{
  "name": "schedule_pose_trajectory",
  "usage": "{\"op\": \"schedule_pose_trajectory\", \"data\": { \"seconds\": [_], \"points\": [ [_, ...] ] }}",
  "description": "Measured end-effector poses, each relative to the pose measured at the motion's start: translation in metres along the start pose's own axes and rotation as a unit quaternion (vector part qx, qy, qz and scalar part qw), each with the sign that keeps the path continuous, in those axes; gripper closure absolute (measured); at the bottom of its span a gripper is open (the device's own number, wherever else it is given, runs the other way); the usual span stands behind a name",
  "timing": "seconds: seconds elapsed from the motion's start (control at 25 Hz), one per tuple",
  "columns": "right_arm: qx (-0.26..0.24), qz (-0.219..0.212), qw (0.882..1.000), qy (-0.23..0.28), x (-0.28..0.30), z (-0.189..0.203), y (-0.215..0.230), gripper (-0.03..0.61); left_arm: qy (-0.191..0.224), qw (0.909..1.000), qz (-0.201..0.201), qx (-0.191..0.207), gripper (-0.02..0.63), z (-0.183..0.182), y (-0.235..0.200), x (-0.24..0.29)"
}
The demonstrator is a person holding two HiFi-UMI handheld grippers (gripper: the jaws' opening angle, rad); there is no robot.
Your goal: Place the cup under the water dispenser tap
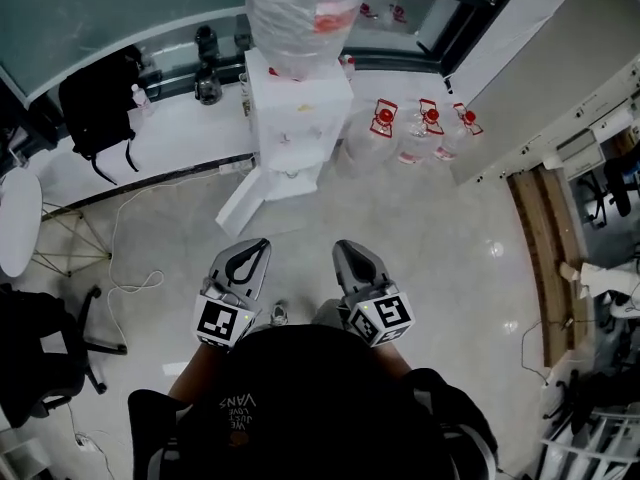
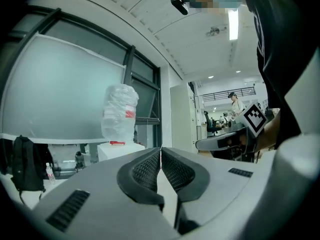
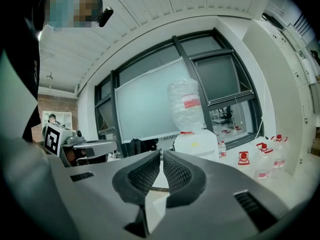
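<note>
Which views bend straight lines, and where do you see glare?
Left gripper view and right gripper view: strong fisheye, window frames curve, corners go black. Head view: light spots glare on the glossy floor; the water bottle looks washed out.

- The left gripper [image 1: 258,244] and right gripper [image 1: 342,246] are pale grey, each carrying a cube of black-and-white square markers
- The pads [image 2: 148,172] inside the jaws are black, with a fine cross-hatched grid
- The water dispenser [image 1: 298,103] is white
- The bottle [image 1: 300,8] on top of it is clear under cloudy wrap, with a red label
- The spare bottles [image 1: 428,133] are clear, with red caps and red-and-white tags
- The backpack [image 1: 95,103] is black
- The floor [image 1: 450,268] is glossy pale beige-grey tile, faintly marbled
- The wooden strip [image 1: 548,248] is brown
- The person's top [image 1: 300,398] is black with small white lettering
</note>
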State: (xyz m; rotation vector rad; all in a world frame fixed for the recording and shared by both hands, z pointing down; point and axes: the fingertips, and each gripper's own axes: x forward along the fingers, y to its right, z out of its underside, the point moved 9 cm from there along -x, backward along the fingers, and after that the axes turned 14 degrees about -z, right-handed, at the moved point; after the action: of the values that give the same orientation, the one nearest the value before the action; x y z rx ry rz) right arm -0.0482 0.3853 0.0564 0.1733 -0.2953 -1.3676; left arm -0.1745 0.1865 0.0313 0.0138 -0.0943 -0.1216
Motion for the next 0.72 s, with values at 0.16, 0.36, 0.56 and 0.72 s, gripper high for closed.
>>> {"op": "schedule_pose_trajectory", "data": {
  "seconds": [0.16, 0.36, 0.56, 0.72],
  "points": [
    [-0.003, -0.028, 1.000, -0.005, 0.040, -0.002, 0.021, 0.532, 0.000, 0.9998, -0.021, -0.004, 0.592, 0.008, -0.019, 0.015],
    [-0.014, -0.063, 0.997, -0.052, 0.089, -0.003, 0.065, 0.532, -0.002, 0.9975, -0.069, -0.017, 0.592, 0.017, -0.035, 0.044],
    [-0.038, -0.109, 0.986, -0.119, 0.134, 0.001, 0.119, 0.516, -0.007, 0.9896, -0.135, -0.049, 0.592, 0.028, -0.048, 0.083],
    [-0.042, -0.138, 0.971, -0.192, 0.171, 0.014, 0.163, 0.459, -0.017, 0.9844, -0.167, -0.052, 0.592, 0.039, -0.058, 0.114]
  ]
}}
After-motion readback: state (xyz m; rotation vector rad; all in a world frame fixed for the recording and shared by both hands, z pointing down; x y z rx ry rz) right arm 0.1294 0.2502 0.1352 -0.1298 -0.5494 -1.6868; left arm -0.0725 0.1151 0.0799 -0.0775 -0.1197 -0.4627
